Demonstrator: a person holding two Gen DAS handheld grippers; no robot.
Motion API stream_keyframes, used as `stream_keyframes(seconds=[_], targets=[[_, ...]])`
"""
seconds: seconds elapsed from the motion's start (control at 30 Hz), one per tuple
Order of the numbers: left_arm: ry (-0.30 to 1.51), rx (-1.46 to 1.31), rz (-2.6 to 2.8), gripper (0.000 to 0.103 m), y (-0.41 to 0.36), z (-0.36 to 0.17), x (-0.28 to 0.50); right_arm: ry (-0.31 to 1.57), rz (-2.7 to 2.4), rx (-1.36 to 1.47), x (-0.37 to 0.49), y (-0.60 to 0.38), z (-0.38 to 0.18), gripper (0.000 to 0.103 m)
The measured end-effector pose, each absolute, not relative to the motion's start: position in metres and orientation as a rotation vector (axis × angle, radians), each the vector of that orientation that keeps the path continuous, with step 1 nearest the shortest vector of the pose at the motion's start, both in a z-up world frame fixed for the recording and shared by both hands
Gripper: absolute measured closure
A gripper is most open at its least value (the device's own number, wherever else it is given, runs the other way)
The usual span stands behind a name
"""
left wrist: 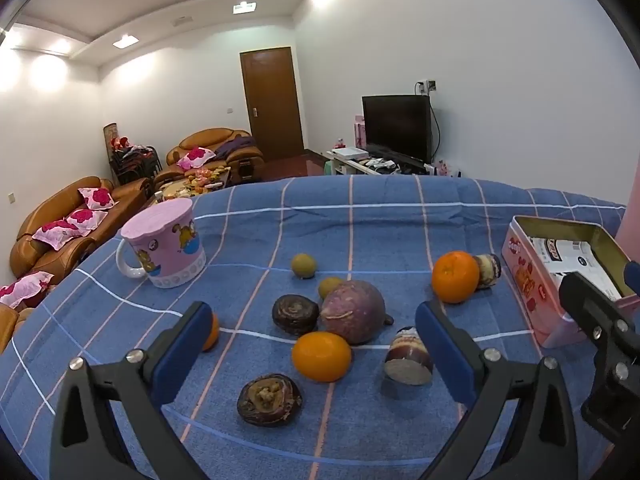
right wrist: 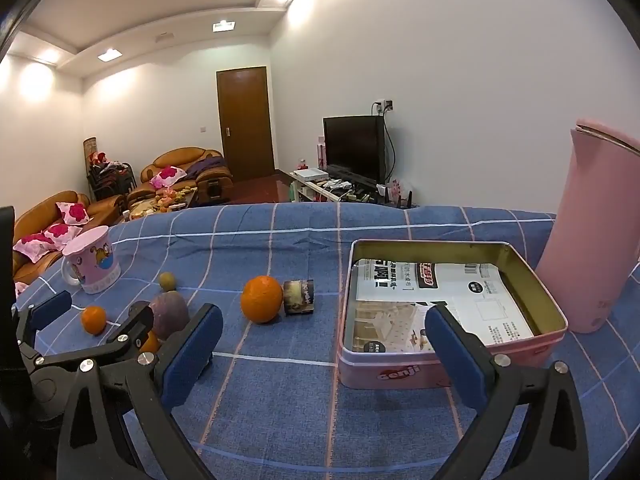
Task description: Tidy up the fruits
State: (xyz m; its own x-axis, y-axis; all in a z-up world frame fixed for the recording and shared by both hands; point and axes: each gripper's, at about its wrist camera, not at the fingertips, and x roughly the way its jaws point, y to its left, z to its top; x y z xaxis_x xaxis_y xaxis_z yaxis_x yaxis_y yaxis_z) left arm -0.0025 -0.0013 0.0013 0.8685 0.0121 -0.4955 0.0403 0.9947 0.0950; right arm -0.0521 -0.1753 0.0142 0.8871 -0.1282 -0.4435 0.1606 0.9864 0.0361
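Left wrist view: the left gripper (left wrist: 316,334) hangs over the blue checked cloth (left wrist: 360,232) with its jaws spread wide and nothing pinched between them. The fruit is scattered right in front of it. There's an orange (left wrist: 322,356) closest to the middle, a big purple round fruit (left wrist: 354,312) just behind it, and a dark water chestnut (left wrist: 296,314) touching that one's left side. A second water chestnut (left wrist: 269,399) sits nearer the camera. Two small greenish-brown fruits (left wrist: 304,265) lie further back, and a cut sugarcane piece (left wrist: 406,358) stands just beside the right finger. Another orange (left wrist: 455,277) is off to the right with a second cane piece (left wrist: 489,271) touching it. A pink cartoon mug (left wrist: 166,242) stands at the left.

In the right wrist view, the right gripper (right wrist: 324,344) is spread wide too, holding nothing. The open pink tin (right wrist: 452,372) is ahead on the right, with only printed paper inside. A pink kettle (right wrist: 596,232) stands to the right of the tin.
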Motion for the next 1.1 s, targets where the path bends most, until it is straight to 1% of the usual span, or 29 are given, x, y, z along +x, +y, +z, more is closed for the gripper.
stream_keyframes(seconds=[1.1], targets=[[0.523, 0.100, -0.017, 0.000, -0.0012, 0.0007, -0.0023, 0.463, -0.154, 0.074, -0.0445, -0.1747, 0.0132, 0.001]])
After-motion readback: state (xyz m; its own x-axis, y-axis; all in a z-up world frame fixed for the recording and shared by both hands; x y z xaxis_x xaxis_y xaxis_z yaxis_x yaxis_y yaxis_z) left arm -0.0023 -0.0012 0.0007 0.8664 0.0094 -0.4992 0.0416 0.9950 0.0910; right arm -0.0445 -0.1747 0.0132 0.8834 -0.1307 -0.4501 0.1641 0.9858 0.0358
